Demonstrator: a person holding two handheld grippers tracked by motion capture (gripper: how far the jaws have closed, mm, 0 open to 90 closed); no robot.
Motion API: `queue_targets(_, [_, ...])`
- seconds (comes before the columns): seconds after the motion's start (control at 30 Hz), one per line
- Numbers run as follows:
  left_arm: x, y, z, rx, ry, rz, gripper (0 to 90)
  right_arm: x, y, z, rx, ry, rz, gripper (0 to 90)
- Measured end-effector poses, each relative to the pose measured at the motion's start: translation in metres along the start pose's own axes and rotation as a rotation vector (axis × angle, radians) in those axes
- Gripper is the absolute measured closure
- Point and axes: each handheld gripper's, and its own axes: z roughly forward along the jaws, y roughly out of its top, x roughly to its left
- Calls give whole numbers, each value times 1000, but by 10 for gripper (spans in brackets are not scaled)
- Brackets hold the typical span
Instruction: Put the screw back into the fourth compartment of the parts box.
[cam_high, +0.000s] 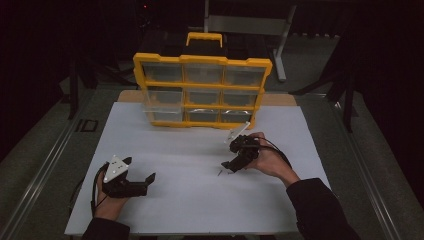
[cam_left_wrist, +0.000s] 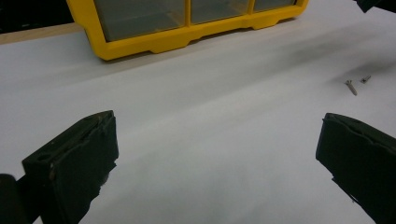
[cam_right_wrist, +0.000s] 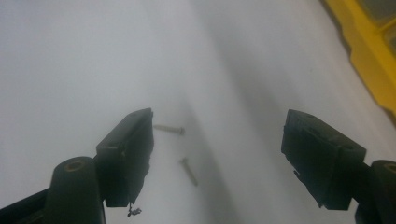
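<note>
Two small screws (cam_right_wrist: 188, 171) (cam_right_wrist: 169, 129) lie on the white table sheet (cam_high: 200, 200), seen between the jaws in the right gripper view and far right as screws (cam_left_wrist: 351, 87) in the left gripper view. My right gripper (cam_high: 226, 167) hangs tilted down just over them, jaws open and holding nothing. My left gripper (cam_high: 149, 181) rests low at the front left, jaws wide open on bare sheet (cam_left_wrist: 210, 149). A yellow organizer case (cam_high: 202, 90) with clear drawers stands upright at the back of the sheet.
The case's yellow base edge (cam_left_wrist: 196, 37) lies ahead of the left gripper and the same edge (cam_right_wrist: 369, 70) is at the upper right of the right gripper view. A metal stand (cam_high: 280, 45) rises behind the table. Dark floor surrounds the sheet.
</note>
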Motion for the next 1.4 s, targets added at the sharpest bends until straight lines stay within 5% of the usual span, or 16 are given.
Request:
queue_targets(0.53, [0,0,0,3,2,0,0,6,-22,30,87,14,1,314])
queue_targets(0.87, [0,0,0,7,3,0,0,6,-26,39,115,24,0,633])
queue_targets(1.4, [0,0,1,11,6,1,0,13,-19,47,150,28,-27,838])
